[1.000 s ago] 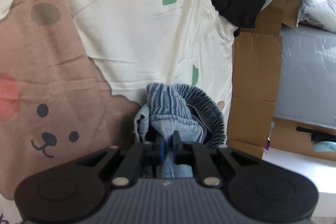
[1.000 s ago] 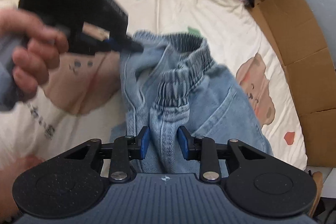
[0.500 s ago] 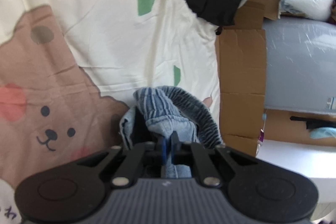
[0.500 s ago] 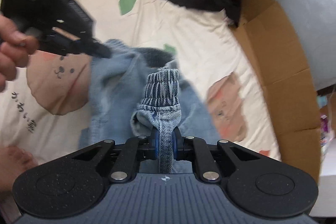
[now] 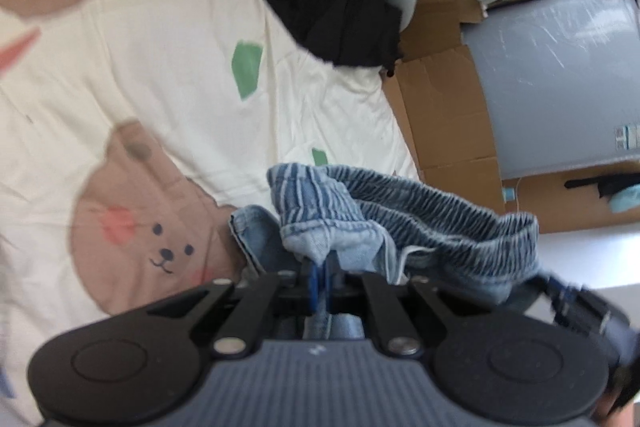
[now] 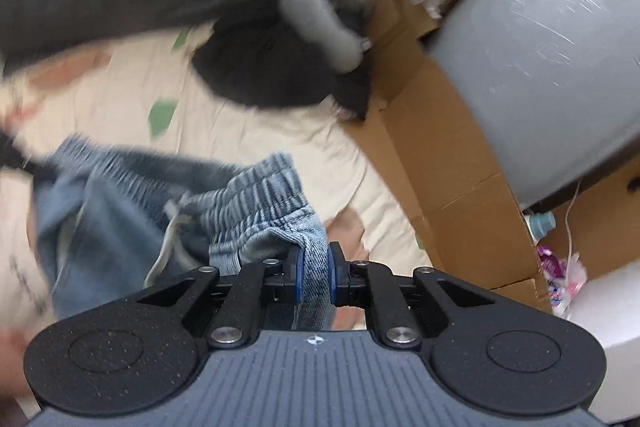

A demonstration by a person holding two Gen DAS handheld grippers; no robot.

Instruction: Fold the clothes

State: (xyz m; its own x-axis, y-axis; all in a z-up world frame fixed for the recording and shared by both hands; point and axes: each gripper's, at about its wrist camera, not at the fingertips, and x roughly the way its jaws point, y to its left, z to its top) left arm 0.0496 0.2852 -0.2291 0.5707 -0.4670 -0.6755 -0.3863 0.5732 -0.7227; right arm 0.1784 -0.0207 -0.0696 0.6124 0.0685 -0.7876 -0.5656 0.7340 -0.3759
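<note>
The left gripper (image 5: 323,273) has its fingers pinched tight on the elastic waistband of the denim shorts (image 5: 400,211); the right gripper (image 6: 314,273) clamps a thicker fold of the same waistband. Held at two points, the shorts (image 6: 120,203) hang raised over the bear-print bedsheet (image 5: 160,75) — probably so the band stretches out straight and the cloth can drop flat for a fold. Beyond the shorts, a black garment (image 5: 336,11) lies heaped at the sheet's far edge, beside flattened cardboard (image 5: 440,115).
</note>
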